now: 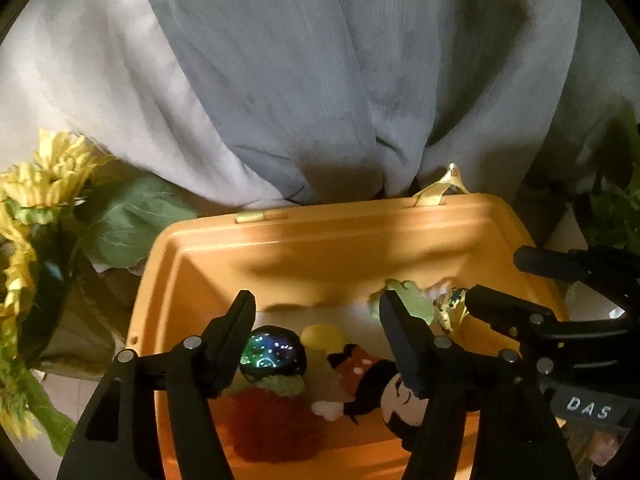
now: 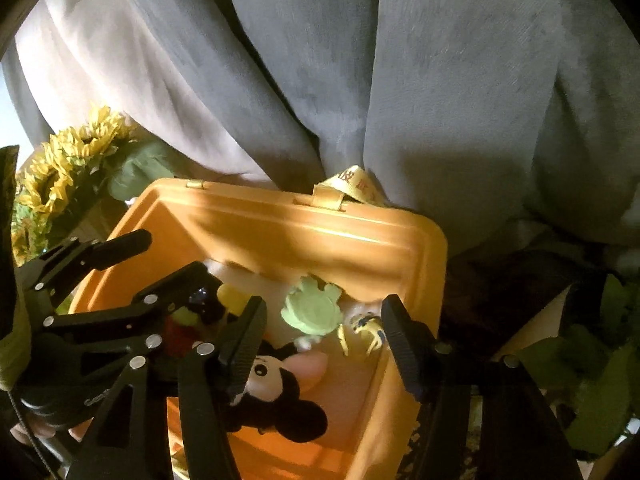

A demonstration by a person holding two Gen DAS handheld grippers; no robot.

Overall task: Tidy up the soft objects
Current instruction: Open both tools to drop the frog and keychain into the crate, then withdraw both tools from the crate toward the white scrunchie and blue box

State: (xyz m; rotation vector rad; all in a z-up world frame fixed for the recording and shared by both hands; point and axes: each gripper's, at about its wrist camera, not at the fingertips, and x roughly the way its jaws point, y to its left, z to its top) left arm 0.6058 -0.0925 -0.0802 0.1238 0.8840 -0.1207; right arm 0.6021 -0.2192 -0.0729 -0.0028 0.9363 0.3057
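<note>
— Nearest the lens, what's the left gripper point(image 1: 316, 340) doing?
— Jaws spread wide, holding nothing, poised over the orange bin point(image 1: 280, 240).
— And inside, going left to right?
— By the left wall a red pom-pom toy point(image 1: 276, 424) with a shiny dark ball point(image 1: 276, 354) above it, then the mouse plush point(image 1: 376, 384) lying mid-bin, then a green frog toy point(image 2: 314, 310) at the far right corner.
— The right gripper point(image 2: 324, 344)?
— Also gaping, empty, above the mouse plush.
— Outside the bin?
— Yellow artificial flowers point(image 1: 44, 176) left, grey curtain point(image 1: 320, 80) behind
</note>
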